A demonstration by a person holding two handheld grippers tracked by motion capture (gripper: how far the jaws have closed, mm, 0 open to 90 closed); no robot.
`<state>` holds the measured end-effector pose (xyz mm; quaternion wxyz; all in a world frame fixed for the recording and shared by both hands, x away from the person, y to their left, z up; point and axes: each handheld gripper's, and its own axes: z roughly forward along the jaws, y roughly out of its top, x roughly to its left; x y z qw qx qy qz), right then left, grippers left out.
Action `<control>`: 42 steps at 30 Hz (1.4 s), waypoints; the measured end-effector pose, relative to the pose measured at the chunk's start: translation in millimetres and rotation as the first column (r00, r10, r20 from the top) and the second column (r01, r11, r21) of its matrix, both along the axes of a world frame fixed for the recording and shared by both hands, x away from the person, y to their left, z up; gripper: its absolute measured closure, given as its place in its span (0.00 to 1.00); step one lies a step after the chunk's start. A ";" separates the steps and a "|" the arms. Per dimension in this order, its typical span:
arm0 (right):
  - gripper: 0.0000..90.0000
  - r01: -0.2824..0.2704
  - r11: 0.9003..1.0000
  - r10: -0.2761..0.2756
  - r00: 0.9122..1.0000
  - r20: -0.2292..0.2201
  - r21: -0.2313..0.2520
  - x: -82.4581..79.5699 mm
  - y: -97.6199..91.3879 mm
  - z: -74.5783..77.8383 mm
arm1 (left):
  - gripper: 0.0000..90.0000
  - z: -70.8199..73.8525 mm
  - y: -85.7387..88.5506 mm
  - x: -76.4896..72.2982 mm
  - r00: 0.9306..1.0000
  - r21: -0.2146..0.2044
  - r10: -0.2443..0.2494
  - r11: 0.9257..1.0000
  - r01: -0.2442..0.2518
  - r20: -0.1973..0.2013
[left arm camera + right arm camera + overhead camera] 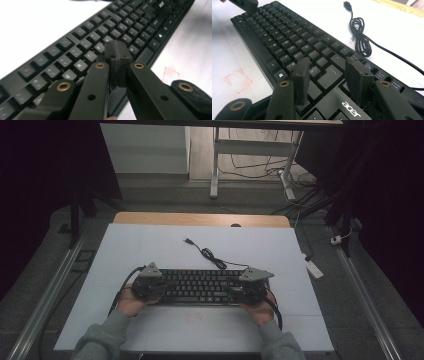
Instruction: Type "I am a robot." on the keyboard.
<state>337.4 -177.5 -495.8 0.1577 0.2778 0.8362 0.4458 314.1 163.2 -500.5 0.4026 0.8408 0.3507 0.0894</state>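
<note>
Your left gripper (117,53) has its pads (122,53) pressed flat together with nothing between them; the closed tips hang over the letter keys at the left part of the black Acer keyboard (200,287), just above its front rows. Whether they touch a key, you cannot tell. Your right gripper (329,72) stands partly open, holding nothing; its fingers (302,75) straddle the Enter key, one to each side, over the keyboard's right end. The keyboard lies flat on the white table (150,250), stretching between both grippers. Its coiled black cable (359,35) lies on the table beyond your right fingers, well apart from them.
</note>
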 end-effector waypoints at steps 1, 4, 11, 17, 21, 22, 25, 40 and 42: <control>0.61 -0.001 1.000 0.001 1.000 0.000 0.002 0.0 0.1 -0.1 | 0.99 -1.5 -2.3 0.3 1.000 0.006 -0.007 1.000 0.007 -0.002; 0.61 0.001 1.000 -0.001 1.000 0.000 0.002 0.2 -0.2 -0.1 | 0.99 -5.5 -9.3 0.8 1.000 0.026 -0.021 0.999 0.021 -0.009; 0.61 0.001 1.000 -0.001 1.000 0.001 -0.003 0.2 -0.1 -0.3 | 0.99 -13.3 -19.2 3.8 0.999 0.061 -0.028 0.998 0.030 -0.024; 0.61 0.000 1.000 0.000 1.000 0.001 -0.004 0.5 0.0 -0.7 | 0.99 -16.4 -22.2 5.1 0.999 0.075 -0.028 0.997 0.030 -0.029; 0.61 0.001 1.000 -0.001 1.000 0.002 -0.009 0.3 -0.1 -0.4 | 0.99 -17.8 -22.7 6.0 0.999 0.080 -0.025 0.996 0.028 -0.035; 0.61 0.002 1.000 -0.002 1.000 0.001 -0.008 0.3 -0.1 -0.3 | 0.99 -18.1 -22.7 6.2 0.999 0.083 -0.026 0.996 0.029 -0.037; 0.61 0.003 1.000 -0.003 1.000 0.002 -0.007 0.3 -0.3 -0.3 | 0.99 -18.9 -23.4 6.3 0.999 0.085 -0.025 0.996 0.028 -0.038; 0.61 0.002 1.000 -0.002 1.000 0.005 -0.002 -0.1 -0.5 0.3 | 0.95 -12.9 -19.9 4.0 1.000 0.053 -0.015 0.998 0.015 -0.012; 0.61 0.002 1.000 -0.002 1.000 0.005 -0.001 -0.2 -0.7 0.5 | 0.88 -7.8 -14.8 2.7 1.000 0.028 -0.001 1.000 0.000 0.007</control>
